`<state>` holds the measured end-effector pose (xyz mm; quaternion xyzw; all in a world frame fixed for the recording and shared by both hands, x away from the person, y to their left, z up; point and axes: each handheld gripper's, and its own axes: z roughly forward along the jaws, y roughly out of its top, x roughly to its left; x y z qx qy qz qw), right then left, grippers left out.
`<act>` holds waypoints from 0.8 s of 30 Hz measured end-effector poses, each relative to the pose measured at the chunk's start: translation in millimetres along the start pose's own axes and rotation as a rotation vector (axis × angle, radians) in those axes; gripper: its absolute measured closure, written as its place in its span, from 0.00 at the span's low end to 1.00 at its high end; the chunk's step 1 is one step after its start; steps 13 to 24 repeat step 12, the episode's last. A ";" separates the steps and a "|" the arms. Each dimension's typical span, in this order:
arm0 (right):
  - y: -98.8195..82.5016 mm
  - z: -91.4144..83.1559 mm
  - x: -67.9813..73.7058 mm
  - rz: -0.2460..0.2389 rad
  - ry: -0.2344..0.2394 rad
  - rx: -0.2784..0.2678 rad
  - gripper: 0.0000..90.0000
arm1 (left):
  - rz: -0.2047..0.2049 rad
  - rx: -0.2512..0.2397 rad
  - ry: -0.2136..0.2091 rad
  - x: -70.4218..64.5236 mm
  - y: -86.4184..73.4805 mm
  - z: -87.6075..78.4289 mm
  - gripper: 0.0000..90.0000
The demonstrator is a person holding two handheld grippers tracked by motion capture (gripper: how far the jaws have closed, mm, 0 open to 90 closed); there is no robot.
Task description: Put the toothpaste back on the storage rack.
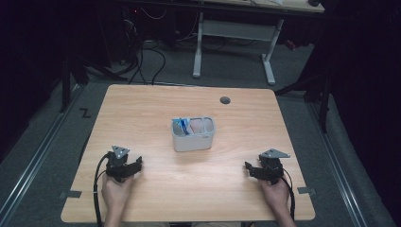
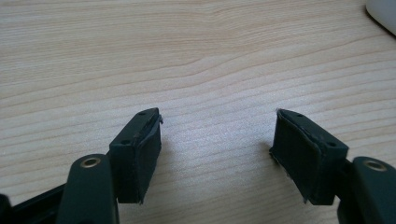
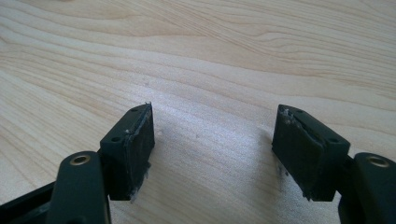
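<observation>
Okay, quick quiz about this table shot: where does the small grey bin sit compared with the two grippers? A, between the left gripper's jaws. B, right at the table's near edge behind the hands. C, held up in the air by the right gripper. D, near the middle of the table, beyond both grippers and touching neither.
D: in the high view the grey bin stands mid-table, apart from the left gripper and the right gripper, whose jaws stand open with nothing but bare table between them.
</observation>
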<state>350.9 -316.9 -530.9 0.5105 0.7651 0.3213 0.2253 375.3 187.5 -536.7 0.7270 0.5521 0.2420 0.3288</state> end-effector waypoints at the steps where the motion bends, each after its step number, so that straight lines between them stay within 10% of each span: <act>1: 0.0 0.0 0.0 0.000 0.000 0.000 0.33 | -0.002 0.000 0.000 0.0 0.0 0.0 0.36; 24: 0.5 0.6 0.6 0.006 -0.007 0.000 0.33 | 0.003 0.004 -0.006 -0.2 0.0 0.1 0.33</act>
